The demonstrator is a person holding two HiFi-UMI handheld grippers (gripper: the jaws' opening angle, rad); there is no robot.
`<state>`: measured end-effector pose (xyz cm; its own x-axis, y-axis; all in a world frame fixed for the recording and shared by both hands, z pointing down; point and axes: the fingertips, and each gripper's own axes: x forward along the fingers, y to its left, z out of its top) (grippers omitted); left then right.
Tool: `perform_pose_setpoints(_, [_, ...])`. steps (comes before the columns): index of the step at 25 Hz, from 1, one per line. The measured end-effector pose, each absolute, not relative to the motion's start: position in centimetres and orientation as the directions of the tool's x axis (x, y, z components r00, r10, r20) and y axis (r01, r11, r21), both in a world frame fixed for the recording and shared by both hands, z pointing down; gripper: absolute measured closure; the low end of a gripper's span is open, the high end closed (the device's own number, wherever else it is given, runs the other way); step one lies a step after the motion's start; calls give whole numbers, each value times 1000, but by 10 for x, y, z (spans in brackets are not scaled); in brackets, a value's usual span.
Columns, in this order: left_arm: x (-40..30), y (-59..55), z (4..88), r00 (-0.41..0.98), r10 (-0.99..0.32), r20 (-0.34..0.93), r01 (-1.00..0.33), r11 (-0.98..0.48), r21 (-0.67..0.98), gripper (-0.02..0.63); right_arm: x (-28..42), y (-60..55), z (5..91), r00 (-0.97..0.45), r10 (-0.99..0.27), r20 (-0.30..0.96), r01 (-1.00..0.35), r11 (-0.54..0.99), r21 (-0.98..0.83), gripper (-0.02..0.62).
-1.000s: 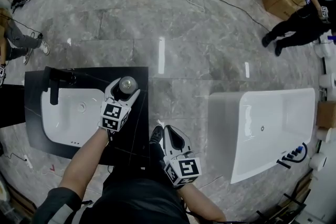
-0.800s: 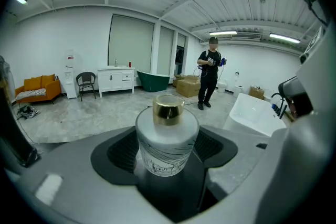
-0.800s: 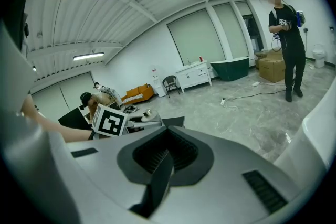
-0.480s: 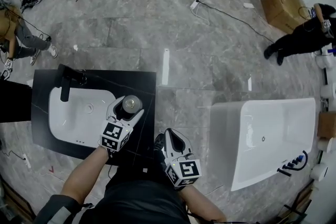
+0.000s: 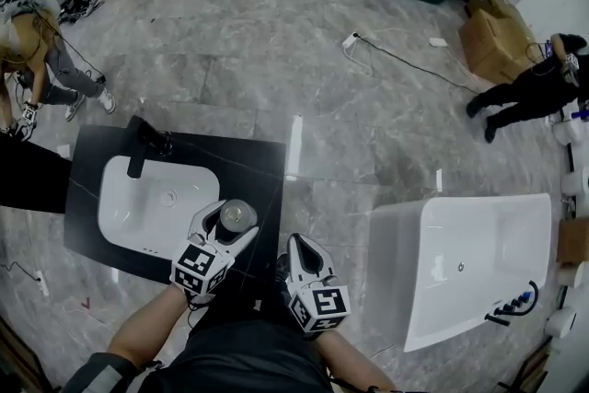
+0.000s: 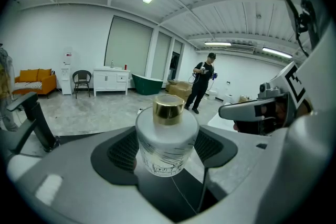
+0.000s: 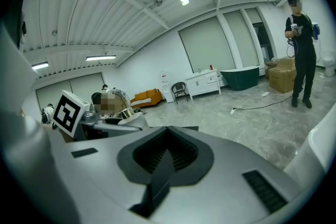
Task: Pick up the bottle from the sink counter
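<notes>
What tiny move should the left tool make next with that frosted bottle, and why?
Probably a short lift straight up: the left tool has its jaws closed on both sides of the frosted glass bottle with the gold cap, which is close above the black sink counter.

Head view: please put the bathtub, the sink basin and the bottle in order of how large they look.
1. The bathtub, clearly the largest.
2. The basin, well smaller than the bathtub.
3. The bottle, the smallest by far, although it is probably nearest the camera, which would only enlarge it.
</notes>
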<state>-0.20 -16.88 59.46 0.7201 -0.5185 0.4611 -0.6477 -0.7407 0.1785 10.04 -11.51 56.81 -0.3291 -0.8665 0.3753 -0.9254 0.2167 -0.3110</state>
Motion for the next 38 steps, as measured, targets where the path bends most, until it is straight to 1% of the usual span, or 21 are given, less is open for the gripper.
perform_pose_setpoints(10, [-20, -129, 552, 740, -516, 430, -638, -742, 206, 275, 83, -101, 539, -353, -875, 331, -920, 261, -291, 589])
perform_pose_setpoints(19, [-28, -109, 526, 761, -506, 407, -611, -769, 188, 275, 68, -95, 514, -374, -879, 295, -917, 303, -258, 589])
perform_pose_setpoints(27, [-30, -99, 498, 773, -513, 374, -603, -777, 180, 275, 74, -99, 489, -357, -900, 250, -925, 305, -225, 589])
perform_pose_setpoints(32, [-37, -98, 489, 774, -524, 355, -604, -779, 166, 275, 73, -101, 487, -350, -906, 239, -928, 302, -218, 589])
perform_pose_setpoints(38, [-39, -101, 496, 774, -511, 374, -601, -779, 180, 275, 69, -106, 486, -356, -905, 233, -925, 306, -227, 589])
